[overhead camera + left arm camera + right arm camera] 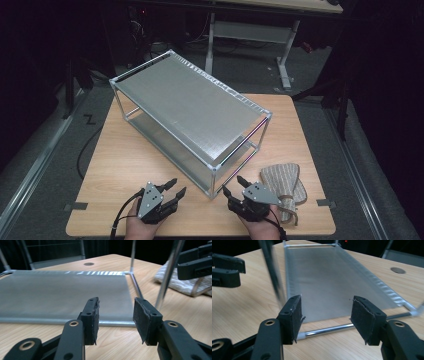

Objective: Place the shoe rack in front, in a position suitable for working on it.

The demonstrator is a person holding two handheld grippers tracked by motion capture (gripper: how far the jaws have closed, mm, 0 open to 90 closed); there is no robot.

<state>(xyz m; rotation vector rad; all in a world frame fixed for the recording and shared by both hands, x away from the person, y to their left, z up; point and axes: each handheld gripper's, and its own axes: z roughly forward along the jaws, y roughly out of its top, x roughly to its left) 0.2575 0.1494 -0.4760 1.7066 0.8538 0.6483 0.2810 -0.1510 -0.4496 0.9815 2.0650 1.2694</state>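
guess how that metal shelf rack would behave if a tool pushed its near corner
The shelf rack looks stiff: thin metal posts, flat panels. Probably light for its size, so it would likely slide on the smooth wooden table rather than tip, being low and wide.

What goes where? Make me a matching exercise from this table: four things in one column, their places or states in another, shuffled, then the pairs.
Things:
1. metal rack
2. woven slippers
3. left gripper
4. right gripper

Places or states:
A. lying on the table's front right part, right of the rack's near corner
B. open, empty, just left of the rack's near corner
C. standing slantwise across the middle of the table
D. open, empty, between the rack's near corner and the slippers

Pairs: 1-C, 2-A, 3-B, 4-D
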